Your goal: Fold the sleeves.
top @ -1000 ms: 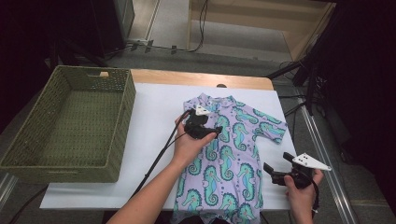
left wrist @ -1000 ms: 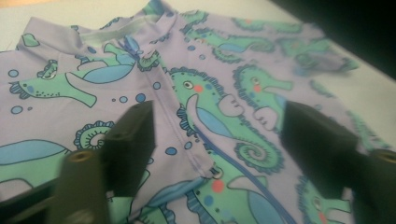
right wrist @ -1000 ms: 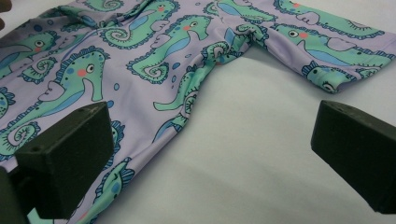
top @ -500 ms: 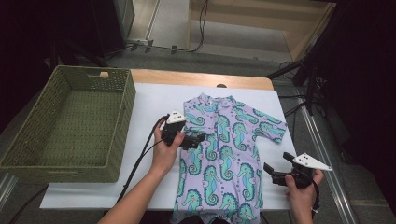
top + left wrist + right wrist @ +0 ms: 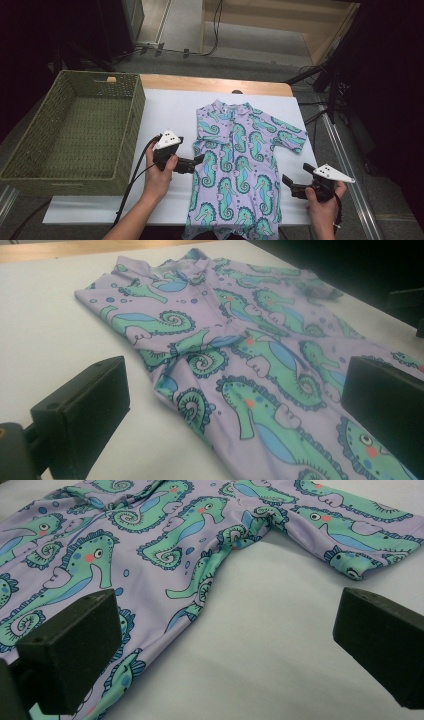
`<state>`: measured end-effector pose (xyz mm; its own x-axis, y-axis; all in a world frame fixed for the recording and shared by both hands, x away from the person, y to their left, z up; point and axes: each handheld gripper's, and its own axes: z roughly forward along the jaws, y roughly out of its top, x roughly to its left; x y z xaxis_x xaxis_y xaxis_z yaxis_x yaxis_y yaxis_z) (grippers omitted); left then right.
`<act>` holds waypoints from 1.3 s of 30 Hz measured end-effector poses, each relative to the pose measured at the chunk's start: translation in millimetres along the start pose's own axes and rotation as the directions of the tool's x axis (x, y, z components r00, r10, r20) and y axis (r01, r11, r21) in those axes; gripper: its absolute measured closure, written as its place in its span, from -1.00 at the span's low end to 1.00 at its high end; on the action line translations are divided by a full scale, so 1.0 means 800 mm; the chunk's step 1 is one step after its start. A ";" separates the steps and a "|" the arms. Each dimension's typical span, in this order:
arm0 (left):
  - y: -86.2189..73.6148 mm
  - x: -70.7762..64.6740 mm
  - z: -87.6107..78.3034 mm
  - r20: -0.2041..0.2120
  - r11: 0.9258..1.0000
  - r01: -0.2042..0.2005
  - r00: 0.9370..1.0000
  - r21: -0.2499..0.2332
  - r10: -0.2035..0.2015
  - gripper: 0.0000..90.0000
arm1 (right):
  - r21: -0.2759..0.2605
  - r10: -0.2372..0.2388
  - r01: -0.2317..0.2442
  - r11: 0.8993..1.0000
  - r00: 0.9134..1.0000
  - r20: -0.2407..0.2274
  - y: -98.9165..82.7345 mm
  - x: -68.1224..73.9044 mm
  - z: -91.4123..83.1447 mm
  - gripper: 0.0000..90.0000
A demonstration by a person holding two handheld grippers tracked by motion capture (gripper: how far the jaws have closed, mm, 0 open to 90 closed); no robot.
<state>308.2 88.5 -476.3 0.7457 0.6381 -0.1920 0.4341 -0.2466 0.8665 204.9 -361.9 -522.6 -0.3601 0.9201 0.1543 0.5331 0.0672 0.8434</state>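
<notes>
Lilac stretch fabric printed with green seahorses: the child's garment (image 5: 240, 165) lies flat, front up, on the white table cover (image 5: 165, 107), collar toward the far edge and its hem running off the near edge. One short sleeve (image 5: 287, 135) is spread out on the person's right; the sleeve on the left side appears already folded in over the chest.

Left gripper (image 5: 197, 162) sits just beside the garment's left edge at waist level; its jaws have just been opening and now stand spread, nothing between them. The left gripper view shows the cloth edge (image 5: 195, 410) lying rumpled ahead of the jaws. Right gripper (image 5: 289, 184) rests near the right edge of the garment, lower down, jaws likewise spread and empty, over bare cover with the fabric at one side (image 5: 150, 570).

Risks, as judged:
- Thin, slippery cloth. A pinch taken at the rumpled left edge may catch one layer only, so the fold-in drags open.
- The overhanging hem may pull the garment off the table once either side is lifted.
- Uneven lifting by the two grippers would skew the fold line.
- The cover itself may be nipped along with the fabric, since the jaws approach low.
- The woven basket (image 5: 75, 130) stands well clear at the left; no interference is expected there.
</notes>
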 end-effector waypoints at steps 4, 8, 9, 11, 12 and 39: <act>-0.007 -0.003 -0.014 0.010 1.000 -0.007 1.000 -0.009 0.007 -1.00 | 0.000 0.007 -0.007 1.000 1.000 0.002 0.000 -0.001 0.000 -1.00; -0.016 -0.007 -0.024 0.009 1.000 -0.012 1.000 0.015 0.012 -1.00 | -0.005 0.021 -0.021 1.000 1.000 0.003 -0.001 -0.002 -0.001 -1.00; -0.018 -0.008 -0.027 -0.002 1.000 -0.019 1.000 0.016 0.019 -1.00 | -0.005 0.024 -0.024 1.000 1.000 0.003 -0.001 -0.002 -0.001 -1.00; -0.021 -0.009 -0.034 -0.007 1.000 -0.023 1.000 0.013 0.023 -1.00 | -0.005 0.018 -0.018 1.000 1.000 0.003 0.000 -0.002 -0.001 -1.00; -0.022 -0.009 -0.036 -0.010 1.000 -0.027 1.000 0.012 0.027 -1.00 | -0.004 0.016 -0.016 1.000 1.000 0.001 0.000 -0.001 -0.002 -1.00; -0.073 -0.011 -0.078 -0.034 1.000 -0.032 0.999 0.002 0.032 -1.00 | -0.030 0.100 -0.100 0.995 0.995 0.020 0.036 -0.022 -0.001 -1.00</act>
<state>244.5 142.7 -496.7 0.7415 0.6542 -0.1488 0.4112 -0.2679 0.8713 226.2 -376.4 -501.0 -0.2892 0.9298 0.2276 0.5431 -0.0365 0.8389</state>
